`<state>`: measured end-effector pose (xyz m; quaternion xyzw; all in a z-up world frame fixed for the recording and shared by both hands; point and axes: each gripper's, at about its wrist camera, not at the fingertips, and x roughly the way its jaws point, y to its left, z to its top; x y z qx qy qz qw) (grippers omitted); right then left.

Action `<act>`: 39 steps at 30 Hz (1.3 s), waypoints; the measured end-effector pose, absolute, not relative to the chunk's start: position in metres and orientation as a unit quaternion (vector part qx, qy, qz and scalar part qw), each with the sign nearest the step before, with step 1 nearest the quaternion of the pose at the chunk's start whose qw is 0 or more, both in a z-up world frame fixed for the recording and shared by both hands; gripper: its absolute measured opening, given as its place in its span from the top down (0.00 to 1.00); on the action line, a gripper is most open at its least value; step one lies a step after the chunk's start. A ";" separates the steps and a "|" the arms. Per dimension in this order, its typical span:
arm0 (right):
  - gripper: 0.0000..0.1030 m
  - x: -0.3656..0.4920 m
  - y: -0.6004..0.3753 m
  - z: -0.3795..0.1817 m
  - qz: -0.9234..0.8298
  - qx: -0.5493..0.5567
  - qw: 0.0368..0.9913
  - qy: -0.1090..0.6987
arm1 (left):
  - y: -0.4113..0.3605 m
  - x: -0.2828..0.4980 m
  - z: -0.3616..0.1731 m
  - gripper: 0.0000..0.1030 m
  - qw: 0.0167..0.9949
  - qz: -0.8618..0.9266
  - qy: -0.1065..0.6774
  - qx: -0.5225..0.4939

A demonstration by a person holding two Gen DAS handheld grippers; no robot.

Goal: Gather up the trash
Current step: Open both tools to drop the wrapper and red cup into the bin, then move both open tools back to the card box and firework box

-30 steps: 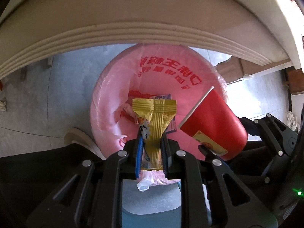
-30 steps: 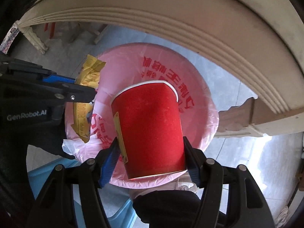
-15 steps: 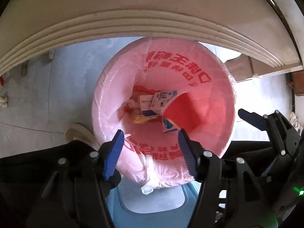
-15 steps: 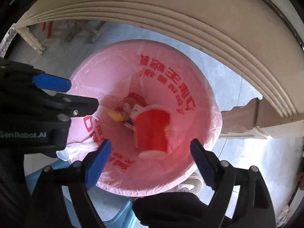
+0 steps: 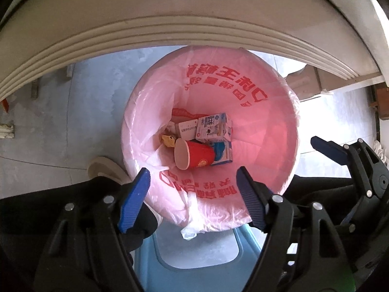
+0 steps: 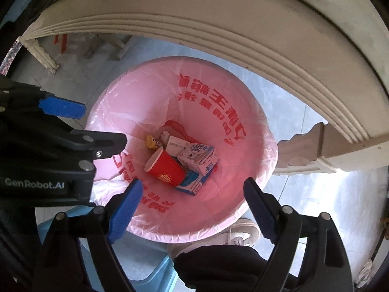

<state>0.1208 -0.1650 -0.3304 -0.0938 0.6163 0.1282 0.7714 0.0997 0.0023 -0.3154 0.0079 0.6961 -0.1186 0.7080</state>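
A bin with a pink liner [image 5: 279, 92] [image 6: 255, 126] stands on the floor right below both grippers. At its bottom a red paper cup [image 5: 198, 155] [image 6: 167, 168] lies on its side. Beside the cup sits a yellow wrapper [image 5: 169, 141] [image 6: 152, 142], along with small milk cartons [image 5: 214, 127] [image 6: 198, 157]. My left gripper [image 5: 192, 172] hangs over the bin's near rim, its jaws opening with nothing between them. Over the same bin, my right gripper [image 6: 193, 182] is open and holds nothing. Each gripper shows at the edge of the other's view.
A cream table edge [image 5: 170, 31] [image 6: 243, 36] arches over the far side of the bin. A blue plastic stool [image 5: 194, 250] sits under the near rim. The person's shoes [image 5: 104, 168] [image 6: 240, 233] stand on the grey tiled floor beside the bin.
Both grippers opened. The yellow wrapper dropped from the left one and the red cup from the right one; both now lie at the bottom of the bin.
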 end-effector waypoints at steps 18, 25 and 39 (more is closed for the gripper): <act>0.08 0.108 -0.202 -0.138 0.193 -0.035 0.834 0.516 | 0.060 0.089 -0.115 0.19 0.773 -0.050 0.622 -0.114; 0.08 0.162 -0.226 -0.025 0.226 -0.021 0.850 0.474 | 0.071 0.115 -0.021 0.14 0.784 -0.050 0.590 -0.186; 0.07 0.264 -0.239 0.051 0.248 -0.020 0.861 0.443 | 0.054 0.143 0.004 0.08 0.778 0.003 0.579 -0.242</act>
